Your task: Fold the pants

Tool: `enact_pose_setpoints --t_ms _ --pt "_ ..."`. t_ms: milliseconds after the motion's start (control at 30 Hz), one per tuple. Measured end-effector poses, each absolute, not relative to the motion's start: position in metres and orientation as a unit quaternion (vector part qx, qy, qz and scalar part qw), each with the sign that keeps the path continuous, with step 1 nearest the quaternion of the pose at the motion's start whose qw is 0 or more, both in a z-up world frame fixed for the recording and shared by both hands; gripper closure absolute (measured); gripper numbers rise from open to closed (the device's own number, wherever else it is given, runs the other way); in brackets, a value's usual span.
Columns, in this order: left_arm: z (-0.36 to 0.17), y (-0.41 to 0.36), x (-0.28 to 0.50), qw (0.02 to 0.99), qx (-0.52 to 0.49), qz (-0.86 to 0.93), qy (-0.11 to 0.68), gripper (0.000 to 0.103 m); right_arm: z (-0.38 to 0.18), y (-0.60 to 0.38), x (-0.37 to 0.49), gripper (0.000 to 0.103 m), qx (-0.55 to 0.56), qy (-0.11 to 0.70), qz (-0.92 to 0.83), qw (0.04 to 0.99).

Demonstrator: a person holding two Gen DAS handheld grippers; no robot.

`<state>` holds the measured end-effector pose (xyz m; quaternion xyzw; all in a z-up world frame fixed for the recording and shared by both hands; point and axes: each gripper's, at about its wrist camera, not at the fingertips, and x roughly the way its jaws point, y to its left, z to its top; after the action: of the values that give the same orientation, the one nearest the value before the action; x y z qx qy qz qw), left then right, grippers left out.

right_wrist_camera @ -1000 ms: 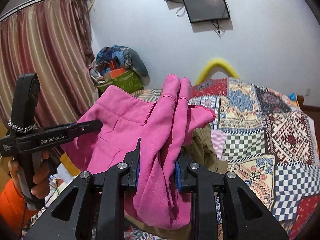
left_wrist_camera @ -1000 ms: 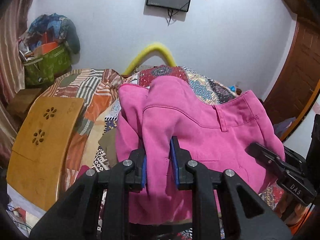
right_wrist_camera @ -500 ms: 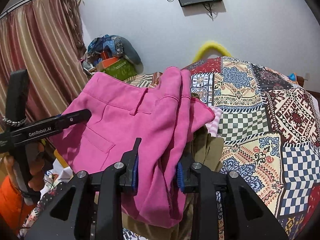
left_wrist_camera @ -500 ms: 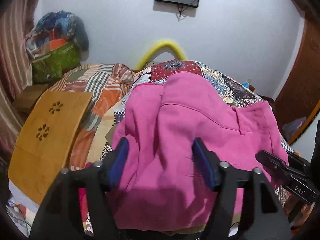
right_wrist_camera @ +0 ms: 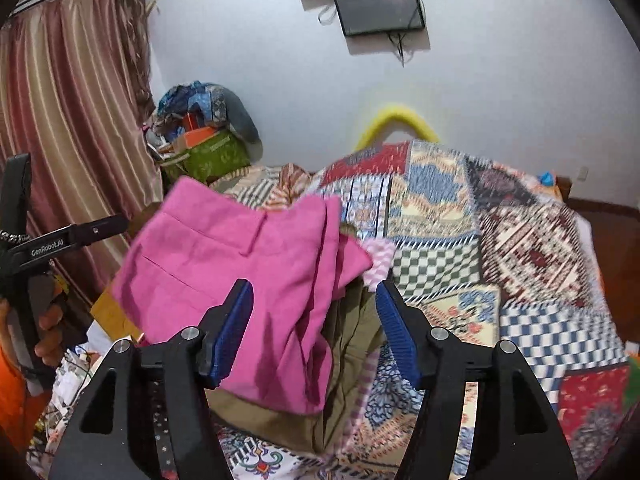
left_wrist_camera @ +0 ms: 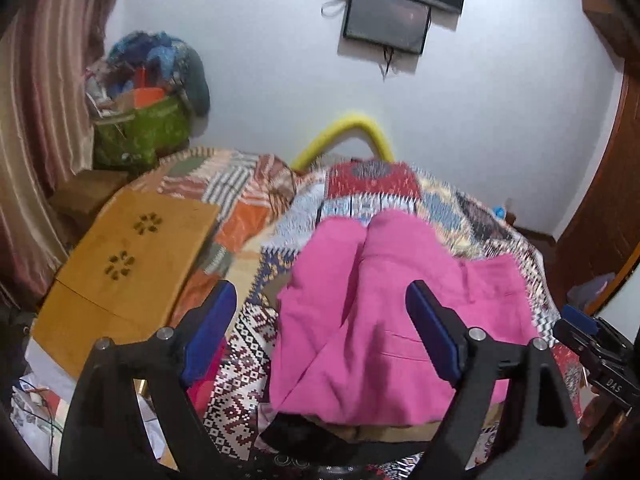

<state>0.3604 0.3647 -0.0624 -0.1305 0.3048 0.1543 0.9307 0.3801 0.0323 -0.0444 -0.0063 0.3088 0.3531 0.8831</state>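
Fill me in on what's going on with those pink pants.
A person is folding clothes on a bed with a handheld gripper in each hand. The pink pants lie folded on top of an olive garment, which rests on the patchwork quilt. Both the left gripper and the right gripper have their jaws wide open and grip nothing. A wooden lap table sits at the left.

A patchwork quilt [right_wrist_camera: 520, 240] covers the bed, with a wooden lap table [left_wrist_camera: 120, 264] lying on its striped end. A green bag [left_wrist_camera: 144, 132] stuffed with clutter stands by the striped curtain [right_wrist_camera: 68, 128]. A dark screen [right_wrist_camera: 380, 4] hangs on the white wall above a yellow curved tube [left_wrist_camera: 344, 132]
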Motion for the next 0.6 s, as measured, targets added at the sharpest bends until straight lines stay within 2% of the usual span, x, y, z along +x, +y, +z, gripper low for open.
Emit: enact_pose_setpoints --t_ms 367,433,600 --pt "0.041 0.262 0.233 0.972 -0.069 0.108 0.195 0.016 0.074 -0.041 0.254 0.042 0.0 0.171 0.369 0.914" --pt "0.058 0.237 0.199 0.979 -0.058 0.104 0.166 0.016 0.089 -0.054 0.23 0.038 0.007 0.149 0.369 0.917" --pt "0.087 0.187 0.126 0.988 -0.042 0.09 0.116 0.016 0.115 -0.083 0.164 0.037 0.006 0.098 0.363 0.926"
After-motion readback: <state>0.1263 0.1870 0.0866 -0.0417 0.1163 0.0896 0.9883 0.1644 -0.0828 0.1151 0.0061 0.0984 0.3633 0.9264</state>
